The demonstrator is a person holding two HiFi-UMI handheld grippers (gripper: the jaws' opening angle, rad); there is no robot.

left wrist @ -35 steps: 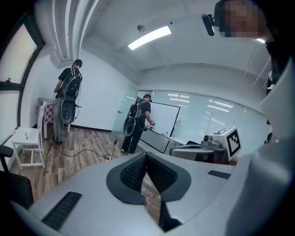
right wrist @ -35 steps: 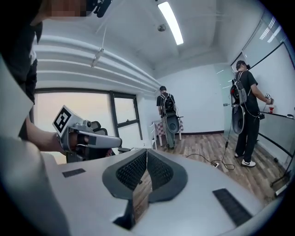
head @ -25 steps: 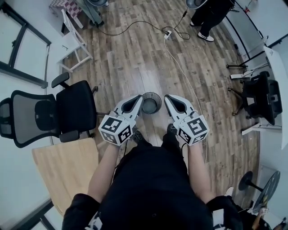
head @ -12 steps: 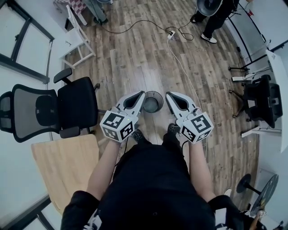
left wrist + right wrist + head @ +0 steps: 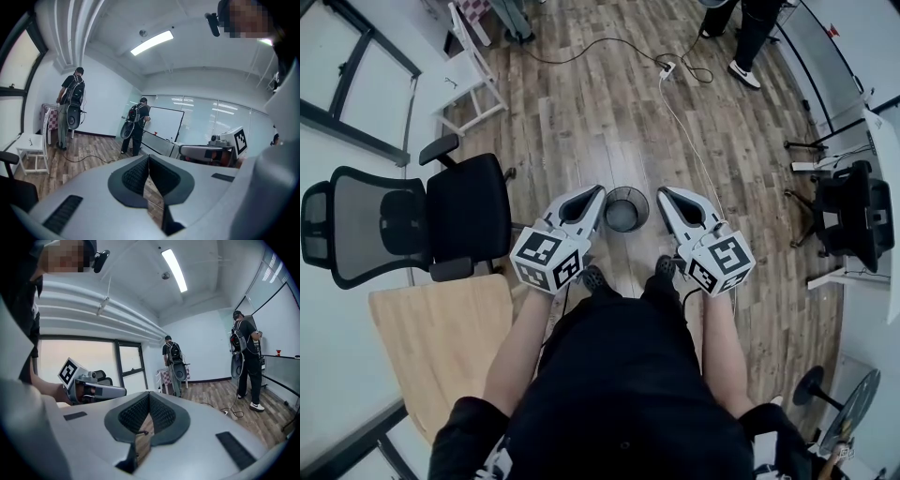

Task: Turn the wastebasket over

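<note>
Since it looks like a small round bin of dark wire mesh, the wastebasket [image 5: 626, 208] should be light and fairly stiff. Its thin walls may give a little under a hard squeeze, and the mesh should offer the pads some bite. It stands on the wooden floor [image 5: 581, 112] just beyond the person's shoes [image 5: 592, 278], and in the head view it lies between the tips of the two tongs. A paler disc inside a dark ring suggests the mouth faces up, though at this size I cannot be sure that disc is not the base. The left tongs [image 5: 596, 195] and right tongs [image 5: 665, 195] are both clenched on nothing and held clear of the bin. The rolled rim is probably the firmest hold, pinched at opposite sides with the wall between the pads. So light a bin may skid on the smooth boards if it is nudged.
</note>
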